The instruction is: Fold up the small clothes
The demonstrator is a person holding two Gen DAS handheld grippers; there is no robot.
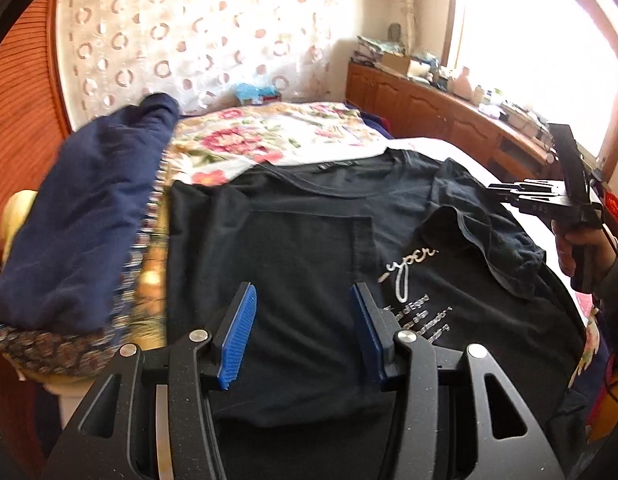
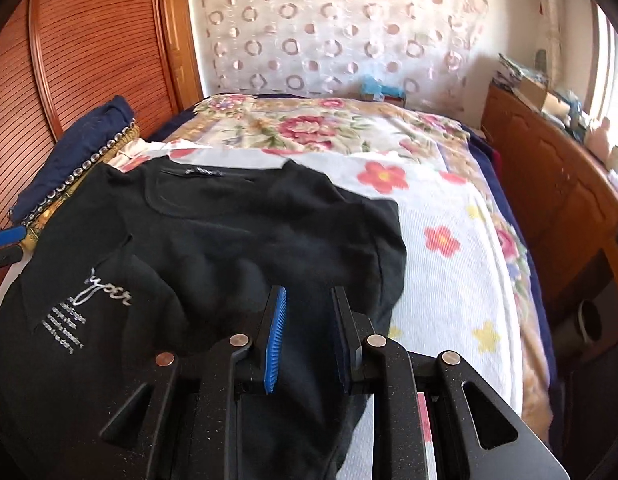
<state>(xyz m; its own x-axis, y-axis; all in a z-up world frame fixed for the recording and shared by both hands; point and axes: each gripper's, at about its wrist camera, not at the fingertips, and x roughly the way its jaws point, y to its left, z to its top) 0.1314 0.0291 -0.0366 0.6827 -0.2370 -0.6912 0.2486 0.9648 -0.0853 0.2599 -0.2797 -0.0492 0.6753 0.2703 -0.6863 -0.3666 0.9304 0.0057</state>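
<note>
A black T-shirt (image 1: 309,240) with white script print (image 1: 409,276) lies flat on the bed, collar to the far side. Its right sleeve (image 1: 489,236) is folded over onto the body. My left gripper (image 1: 305,320) hovers open over the shirt's lower middle, with nothing between its blue pads (image 1: 241,336). In the right wrist view my right gripper (image 2: 309,320) is over the shirt's (image 2: 229,240) right edge, its jaws a little apart and not pinching any cloth. The right gripper (image 1: 499,192) also shows at the right of the left wrist view, held by a hand (image 1: 577,244).
A navy garment (image 1: 89,220) lies on a studded patterned cloth (image 1: 69,348) left of the shirt. The floral bedspread (image 2: 449,240) runs right and back to a curtain. Wooden cabinets (image 2: 549,200) with clutter line the right, a slatted wooden door (image 2: 89,60) the left.
</note>
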